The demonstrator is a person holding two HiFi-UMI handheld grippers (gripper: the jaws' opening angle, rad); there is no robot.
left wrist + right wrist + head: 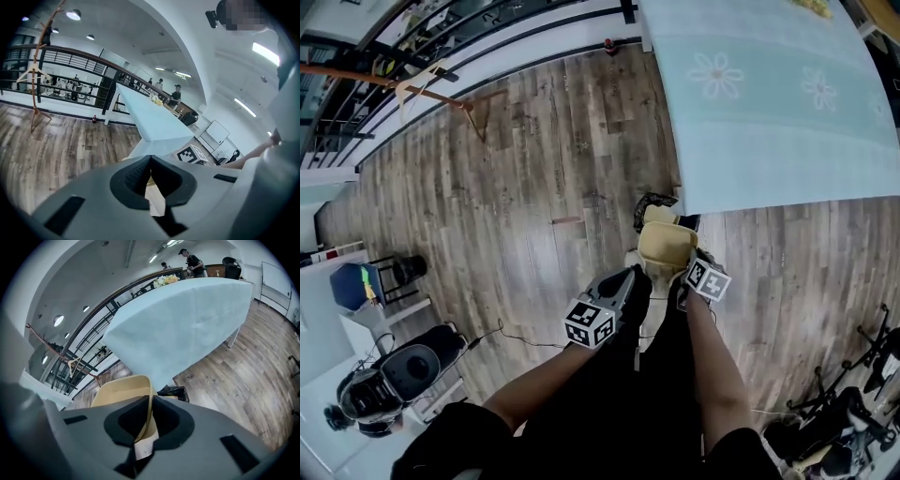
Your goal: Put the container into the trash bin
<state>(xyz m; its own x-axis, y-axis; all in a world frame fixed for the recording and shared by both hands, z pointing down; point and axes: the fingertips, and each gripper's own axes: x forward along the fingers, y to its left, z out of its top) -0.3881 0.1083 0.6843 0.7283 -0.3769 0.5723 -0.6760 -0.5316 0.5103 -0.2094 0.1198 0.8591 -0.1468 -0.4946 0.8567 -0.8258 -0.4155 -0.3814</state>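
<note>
The container (667, 246) is held in the air above the floor (534, 187), just short of the black-lined trash bin (654, 200), which stands against the draped corner of the tabletop (769, 103). The right gripper (151, 401) has its jaws clamped on the container's thin rim. The left gripper (149, 160) has its jaws closed on a pale sliver, apparently the same container's edge. Probable faults: rim-only holds allow the container to pivot or slip; early release drops it beside the bin; the cloth corner may foul the approach
</note>
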